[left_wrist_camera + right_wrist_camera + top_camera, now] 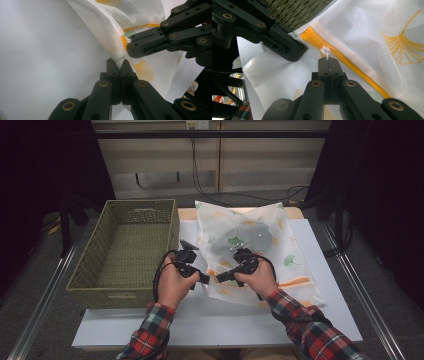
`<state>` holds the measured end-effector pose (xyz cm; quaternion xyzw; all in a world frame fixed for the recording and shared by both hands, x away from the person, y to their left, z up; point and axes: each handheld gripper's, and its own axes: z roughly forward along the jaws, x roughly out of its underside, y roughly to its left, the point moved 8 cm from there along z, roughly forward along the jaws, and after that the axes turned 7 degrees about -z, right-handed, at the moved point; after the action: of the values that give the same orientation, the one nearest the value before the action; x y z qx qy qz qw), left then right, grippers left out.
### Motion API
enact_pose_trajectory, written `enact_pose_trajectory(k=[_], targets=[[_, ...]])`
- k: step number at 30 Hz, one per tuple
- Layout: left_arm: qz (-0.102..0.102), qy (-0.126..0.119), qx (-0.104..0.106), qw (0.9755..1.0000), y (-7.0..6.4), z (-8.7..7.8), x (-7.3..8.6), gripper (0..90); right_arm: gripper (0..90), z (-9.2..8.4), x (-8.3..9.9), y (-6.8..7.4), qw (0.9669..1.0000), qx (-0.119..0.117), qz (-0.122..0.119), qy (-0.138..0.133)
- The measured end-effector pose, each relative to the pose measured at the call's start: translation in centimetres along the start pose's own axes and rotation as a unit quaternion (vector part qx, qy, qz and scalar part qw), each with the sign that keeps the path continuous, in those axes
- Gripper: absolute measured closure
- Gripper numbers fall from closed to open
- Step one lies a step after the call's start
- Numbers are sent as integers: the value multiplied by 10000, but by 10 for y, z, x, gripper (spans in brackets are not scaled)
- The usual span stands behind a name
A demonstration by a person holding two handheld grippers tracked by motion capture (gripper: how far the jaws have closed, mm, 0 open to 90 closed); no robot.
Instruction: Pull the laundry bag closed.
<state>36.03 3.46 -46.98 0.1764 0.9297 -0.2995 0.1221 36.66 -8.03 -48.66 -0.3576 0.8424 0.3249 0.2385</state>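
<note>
A white mesh bag (257, 242) printed with yellow and green leaves lies on the white table (200, 325). Its orange zipper (354, 68) runs along the near edge. My left gripper (205, 279) is shut on the bag's near-left corner fabric (117, 56), right at the zipper's end. My right gripper (220, 277) is shut on the small white zipper pull (325, 51), tip to tip with the left one. In the left gripper view the right gripper (130, 46) comes in from the upper right. The right gripper view has the left gripper (299, 51) at the upper left.
A green wicker basket (117, 297) stands empty at the table's left, just beside my left hand. Bare white tabletop lies in front of the bag and to its right. Cables and a wall panel lie beyond the far edge.
</note>
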Motion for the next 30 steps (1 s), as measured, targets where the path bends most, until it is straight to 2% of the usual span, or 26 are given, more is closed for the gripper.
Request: enact_pose_trajectory(k=[1,5,10,11,12,13,14,16,17,18,19,24,26,29,30], targets=[[-112,-54,-4,9999,0,-1,0,889,900,-1,0,-1,10000,3,6,22],[-50,-35,27,10000,2,-2,1,889,900,-3,1,-2,10000,-21,50,17],[-146,-96,41,9998,1,-2,1,889,900,-4,2,-2,10000,-16,20,17],[-96,-81,31,9999,3,-3,1,889,900,-4,3,-3,10000,5,22,68],[-259,-196,58,9995,1,-2,0,889,900,-4,4,-4,10000,26,26,91],[-259,-196,58,9995,1,-2,0,889,900,-4,5,-5,10000,26,27,78],[-152,-95,86,9998,3,-5,1,889,900,-4,6,-5,9999,39,53,103],[-250,-191,80,9995,2,-5,0,889,900,-5,7,-7,9999,43,101,87],[-246,-192,82,9995,2,-4,0,889,900,-6,8,-8,9999,58,100,101],[-131,-129,49,9998,4,-5,0,889,900,-7,8,-9,9999,68,99,106],[-183,-181,-6,9997,3,-4,0,889,900,-7,9,-9,9998,63,136,90],[-183,-158,61,9997,3,-5,-1,889,900,-7,9,-9,9998,92,130,116],[-103,-150,61,9998,4,-7,-1,889,900,-8,10,-11,9997,109,155,132],[-205,-187,82,9996,2,-6,-2,889,900,-10,13,-13,9996,148,165,167],[-121,-114,84,9998,3,-7,-1,889,900,-10,14,-14,9996,137,164,167]])
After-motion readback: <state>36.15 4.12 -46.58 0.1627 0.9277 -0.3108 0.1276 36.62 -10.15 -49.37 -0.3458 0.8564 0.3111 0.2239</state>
